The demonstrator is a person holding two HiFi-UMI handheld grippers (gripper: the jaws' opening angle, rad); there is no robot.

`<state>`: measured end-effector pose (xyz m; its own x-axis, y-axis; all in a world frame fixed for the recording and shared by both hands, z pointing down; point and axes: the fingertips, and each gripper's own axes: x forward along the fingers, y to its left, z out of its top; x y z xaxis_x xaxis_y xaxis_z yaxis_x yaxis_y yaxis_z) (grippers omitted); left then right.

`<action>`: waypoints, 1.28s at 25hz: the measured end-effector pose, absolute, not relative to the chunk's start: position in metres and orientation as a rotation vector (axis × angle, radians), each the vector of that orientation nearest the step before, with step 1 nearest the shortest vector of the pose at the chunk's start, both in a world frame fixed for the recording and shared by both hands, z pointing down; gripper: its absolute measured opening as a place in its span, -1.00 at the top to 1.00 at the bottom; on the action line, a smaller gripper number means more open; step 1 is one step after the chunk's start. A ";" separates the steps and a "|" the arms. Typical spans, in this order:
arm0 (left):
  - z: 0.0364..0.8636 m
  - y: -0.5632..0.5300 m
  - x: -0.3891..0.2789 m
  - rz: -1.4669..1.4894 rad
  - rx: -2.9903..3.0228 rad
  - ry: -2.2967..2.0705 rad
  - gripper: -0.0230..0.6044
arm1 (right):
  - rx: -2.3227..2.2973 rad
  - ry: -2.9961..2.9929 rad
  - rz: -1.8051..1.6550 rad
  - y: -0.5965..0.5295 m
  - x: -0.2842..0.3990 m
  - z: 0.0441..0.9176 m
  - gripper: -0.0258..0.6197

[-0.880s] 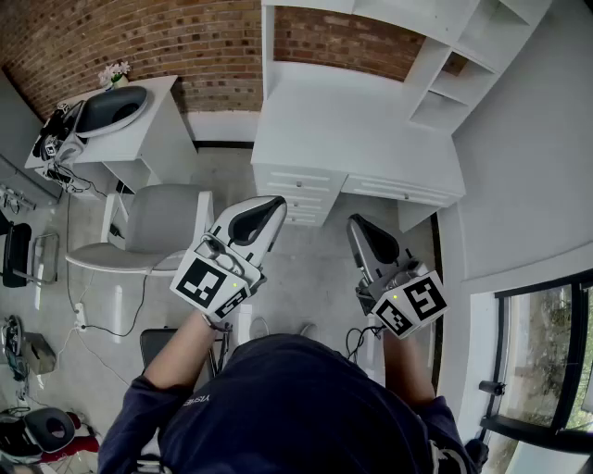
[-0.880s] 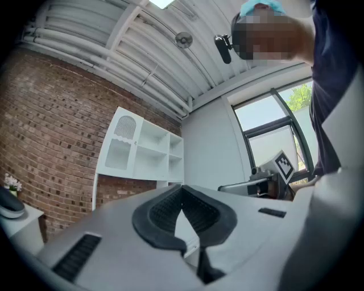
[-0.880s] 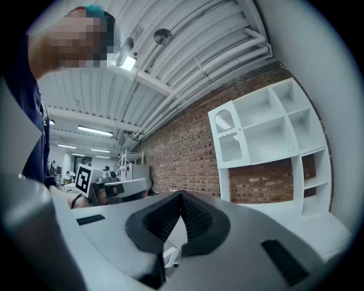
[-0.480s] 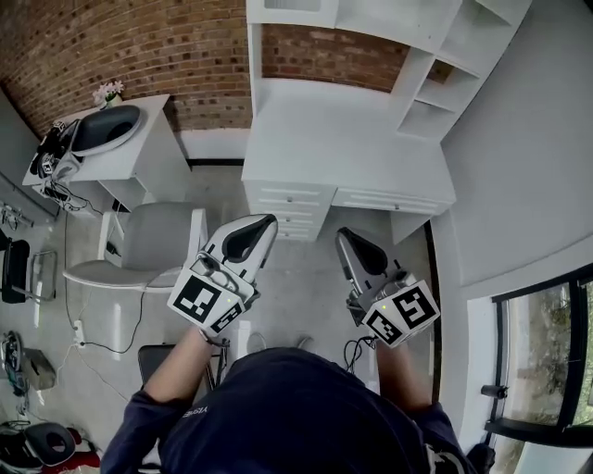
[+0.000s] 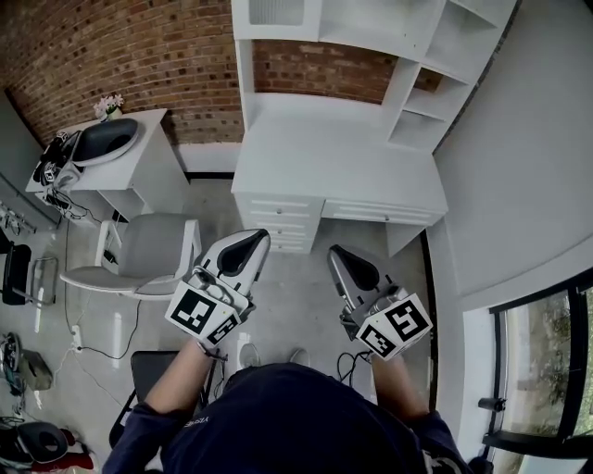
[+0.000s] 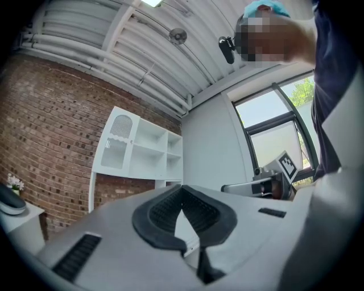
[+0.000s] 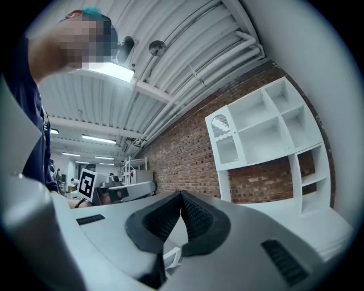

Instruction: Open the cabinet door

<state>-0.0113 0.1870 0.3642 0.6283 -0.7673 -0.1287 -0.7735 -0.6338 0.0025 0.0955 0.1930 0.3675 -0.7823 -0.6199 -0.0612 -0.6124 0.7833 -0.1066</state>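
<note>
Cabinet door (image 5: 275, 11): lying well ahead of, above, both sets of fingers; left gripper (image 5: 252, 237), right gripper (image 5: 335, 253) hovering clenched, empty.

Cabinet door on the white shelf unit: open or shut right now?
Shut. The cabinet door sits flush with the front of the shelf unit in both gripper views, with no gap at its edges.
</note>
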 end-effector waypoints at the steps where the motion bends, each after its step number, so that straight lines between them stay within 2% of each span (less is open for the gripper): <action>1: 0.365 0.188 -0.006 0.178 -2.782 1.328 0.90 | -0.991 2.878 -0.127 0.194 0.102 0.368 0.85; 8: 0.369 0.196 0.020 0.147 -2.755 1.376 0.90 | -0.955 2.873 -0.155 0.197 0.140 0.375 0.85; 16: 0.370 0.186 0.013 0.138 -2.734 1.423 0.90 | -0.937 2.872 -0.165 0.187 0.145 0.377 0.85; 26: 0.381 0.120 -0.015 0.171 -2.774 1.394 0.90 | -0.994 2.883 -0.160 0.128 0.118 0.381 0.85; 32: 0.381 0.059 -0.047 0.187 -2.793 1.331 0.90 | -1.035 2.876 -0.140 0.069 0.079 0.379 0.85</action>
